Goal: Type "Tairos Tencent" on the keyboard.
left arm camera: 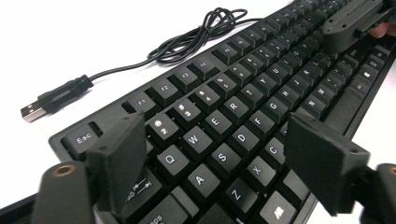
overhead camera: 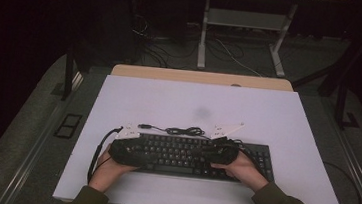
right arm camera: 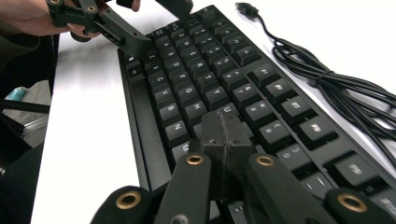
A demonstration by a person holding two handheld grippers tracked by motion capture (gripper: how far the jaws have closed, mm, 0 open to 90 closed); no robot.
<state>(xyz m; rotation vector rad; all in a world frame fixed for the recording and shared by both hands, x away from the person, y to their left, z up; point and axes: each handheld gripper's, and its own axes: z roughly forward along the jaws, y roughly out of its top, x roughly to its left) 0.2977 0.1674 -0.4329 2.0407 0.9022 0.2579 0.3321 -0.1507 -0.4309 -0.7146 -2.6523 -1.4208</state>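
The keyboard [overhead camera: 199, 156] is lying across the near tabletop [overhead camera: 268, 115]. The left claw [left arm camera: 217, 158] is hovering spread over Q, A and S; the right claw [right arm camera: 224, 135], pinched together on nothing, is pointing at mid-row keys. Drifting could be pressing neighbouring keys. Whether its tip is touching a key is hard to make out.

Parted tongs [left arm camera: 215, 163] above black keyboard [left arm camera: 243, 107]

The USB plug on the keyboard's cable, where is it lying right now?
In the high view the USB plug lies on the white table, just behind the keyboard toward its left end, beside the left gripper.
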